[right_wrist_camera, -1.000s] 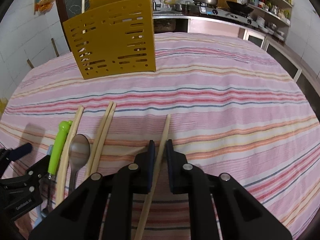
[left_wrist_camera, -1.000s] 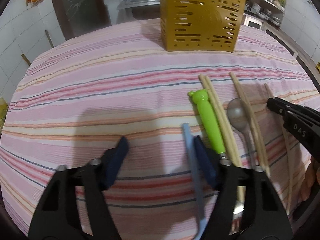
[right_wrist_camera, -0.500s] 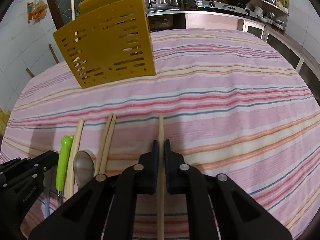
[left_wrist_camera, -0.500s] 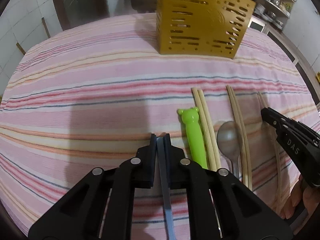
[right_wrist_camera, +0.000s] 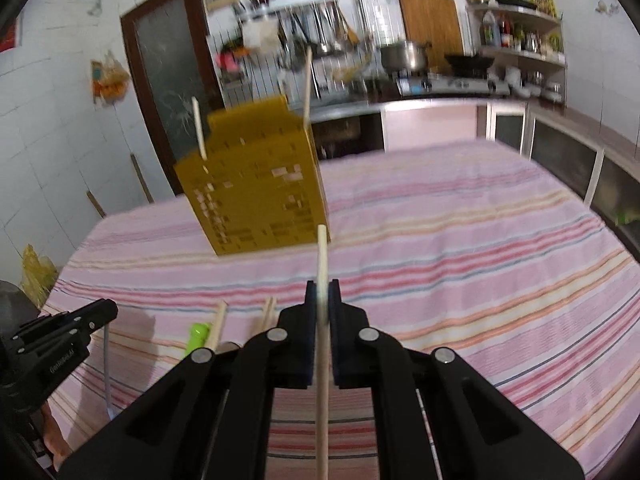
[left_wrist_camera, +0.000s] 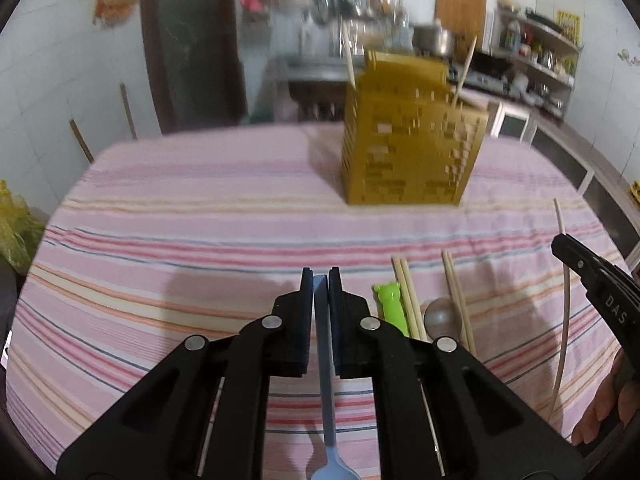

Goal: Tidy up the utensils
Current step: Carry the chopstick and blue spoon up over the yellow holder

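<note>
Plainly both loads are light and stiff: the left claw [left_wrist_camera: 320,276] is clamped on a blue spoon [left_wrist_camera: 325,344] by its thin handle, the right claw [right_wrist_camera: 321,290] on a chopstick [right_wrist_camera: 322,320] mid-shaft — smooth, slip-prone — both above the tabletop [left_wrist_camera: 200,232], short of the holder [left_wrist_camera: 408,140].

Even indoor light, soft shadows on the tablecloth [left_wrist_camera: 200,240], motion-blurred background, fisheye-bent edges.
</note>
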The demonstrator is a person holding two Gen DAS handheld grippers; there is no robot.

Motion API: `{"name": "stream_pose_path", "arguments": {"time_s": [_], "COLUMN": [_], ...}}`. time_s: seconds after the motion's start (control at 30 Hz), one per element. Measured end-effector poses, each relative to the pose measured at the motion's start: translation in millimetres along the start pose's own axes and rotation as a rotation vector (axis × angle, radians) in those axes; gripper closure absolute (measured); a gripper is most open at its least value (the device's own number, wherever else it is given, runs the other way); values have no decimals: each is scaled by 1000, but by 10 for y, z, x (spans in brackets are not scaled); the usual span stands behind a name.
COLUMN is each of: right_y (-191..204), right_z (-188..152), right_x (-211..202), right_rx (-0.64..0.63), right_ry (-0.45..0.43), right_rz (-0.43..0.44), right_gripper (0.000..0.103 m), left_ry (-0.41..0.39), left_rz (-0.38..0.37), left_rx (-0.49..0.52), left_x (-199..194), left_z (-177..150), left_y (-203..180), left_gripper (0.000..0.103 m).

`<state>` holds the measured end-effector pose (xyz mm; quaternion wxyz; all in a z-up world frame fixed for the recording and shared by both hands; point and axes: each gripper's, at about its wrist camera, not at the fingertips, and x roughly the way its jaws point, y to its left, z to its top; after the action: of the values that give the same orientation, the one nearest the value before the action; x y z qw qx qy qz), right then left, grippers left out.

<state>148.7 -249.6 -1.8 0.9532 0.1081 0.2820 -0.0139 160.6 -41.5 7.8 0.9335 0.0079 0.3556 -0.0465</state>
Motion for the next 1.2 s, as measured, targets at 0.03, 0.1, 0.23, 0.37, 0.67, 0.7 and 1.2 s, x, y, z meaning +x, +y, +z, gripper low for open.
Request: {"name": "stream_pose_path", "arguments": {"time_s": [0.03,0.1,0.23,0.37,0.67,0.7,1.2], "right_y": [3,18,17,37,147,163,263], "right_z": [5,11,-4,-29,-78,-70,266], "right_x": [-67,-197,-409,-579,-838,-857,-907], "right_rx": [-1,-4,-7,-21,-81,-85,-130], "right_ry": [-22,-68,-135,-201,-300,-307,-368], "right_rz": [4,12,18,12,-8,-7,-1], "right_gripper": [97,97,97,97,97,97,97], "left_ry": [-28,-68,-156,-194,-250,-255,-300], "left_rz": [1,3,6,5,18,17,2], "left_rx": [-4,-12,-30,-57,-95,-97,-86], "left_x": [-76,-181,-433,-560,-722,-743,-821], "left_z": [-3,2,-45,-87,-157,-149,109], "left_y": [17,65,134,207,295,299,231], "left_gripper": [96,96,96,96,96,97,97]}}
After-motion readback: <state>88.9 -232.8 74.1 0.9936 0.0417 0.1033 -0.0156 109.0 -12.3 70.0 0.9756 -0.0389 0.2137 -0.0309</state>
